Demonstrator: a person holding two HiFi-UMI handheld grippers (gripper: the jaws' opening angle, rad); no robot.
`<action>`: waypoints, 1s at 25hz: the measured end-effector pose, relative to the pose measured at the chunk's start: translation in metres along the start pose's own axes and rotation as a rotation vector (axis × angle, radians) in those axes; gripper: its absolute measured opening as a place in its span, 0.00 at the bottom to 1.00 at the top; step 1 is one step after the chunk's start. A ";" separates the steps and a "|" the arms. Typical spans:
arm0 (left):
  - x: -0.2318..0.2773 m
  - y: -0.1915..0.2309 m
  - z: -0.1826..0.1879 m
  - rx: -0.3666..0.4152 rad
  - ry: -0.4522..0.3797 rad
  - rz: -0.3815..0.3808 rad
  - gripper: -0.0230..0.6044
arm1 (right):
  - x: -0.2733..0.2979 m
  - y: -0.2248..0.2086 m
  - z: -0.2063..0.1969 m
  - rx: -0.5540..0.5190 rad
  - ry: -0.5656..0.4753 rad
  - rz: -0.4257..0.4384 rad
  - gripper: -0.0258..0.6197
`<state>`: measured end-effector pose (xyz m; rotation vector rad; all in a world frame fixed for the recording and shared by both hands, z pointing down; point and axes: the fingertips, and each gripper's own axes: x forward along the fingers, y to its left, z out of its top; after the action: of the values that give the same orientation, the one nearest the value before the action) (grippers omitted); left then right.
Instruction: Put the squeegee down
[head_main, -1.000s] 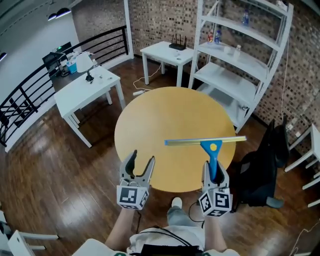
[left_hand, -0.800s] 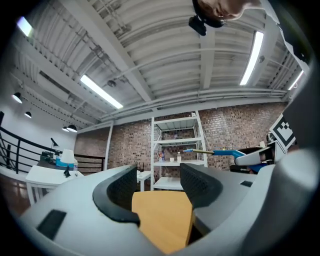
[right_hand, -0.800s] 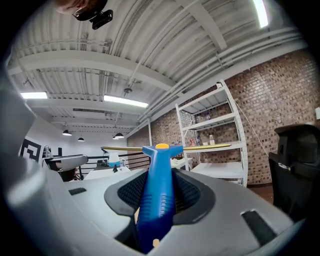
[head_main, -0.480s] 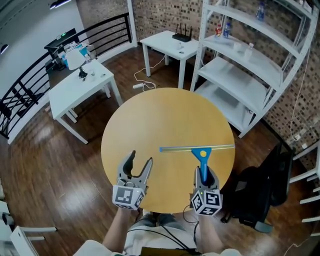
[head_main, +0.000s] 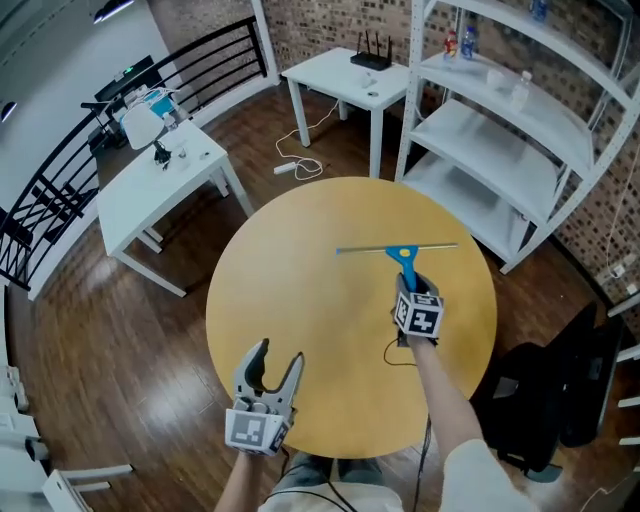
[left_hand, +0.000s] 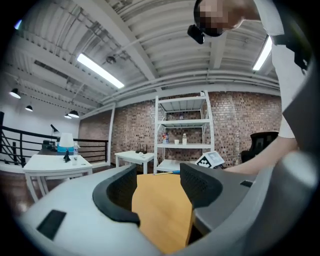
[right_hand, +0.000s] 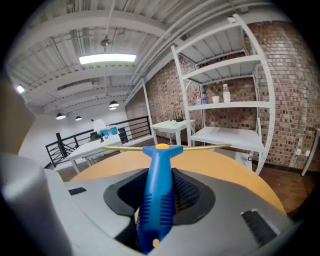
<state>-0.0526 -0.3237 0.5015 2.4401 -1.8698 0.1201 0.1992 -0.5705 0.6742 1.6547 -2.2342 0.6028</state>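
Observation:
A squeegee (head_main: 403, 254) with a blue handle (right_hand: 158, 190) and a long thin blade (head_main: 378, 249) is held out over the round wooden table (head_main: 300, 300), toward its far right part. My right gripper (head_main: 409, 288) is shut on the blue handle, blade pointing away from me; whether the blade touches the tabletop I cannot tell. My left gripper (head_main: 271, 371) stands open and empty over the table's near edge, with only tabletop (left_hand: 160, 210) between its fingers.
White shelving (head_main: 510, 110) with bottles stands at the far right. A small white table (head_main: 355, 75) with a router is beyond the round table, and a white desk (head_main: 160, 175) with a lamp at the left. A black railing (head_main: 60, 190) and a dark chair (head_main: 560, 390) flank the area.
My right gripper carried the squeegee forward from the near edge to the table's far right part and lower. My left gripper shifted slightly toward the near edge and stayed open.

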 end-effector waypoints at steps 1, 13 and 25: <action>0.000 0.010 -0.010 0.006 0.023 0.023 0.46 | 0.034 -0.008 -0.001 -0.001 0.033 -0.007 0.28; -0.001 0.071 -0.079 -0.059 0.169 0.137 0.46 | 0.175 -0.064 -0.081 -0.063 0.343 -0.176 0.29; 0.019 0.054 -0.028 -0.044 0.064 0.049 0.46 | 0.006 0.034 0.063 -0.135 -0.129 0.179 0.72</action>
<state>-0.1000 -0.3532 0.5315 2.3342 -1.8854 0.1552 0.1658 -0.5982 0.6170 1.4768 -2.4744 0.3856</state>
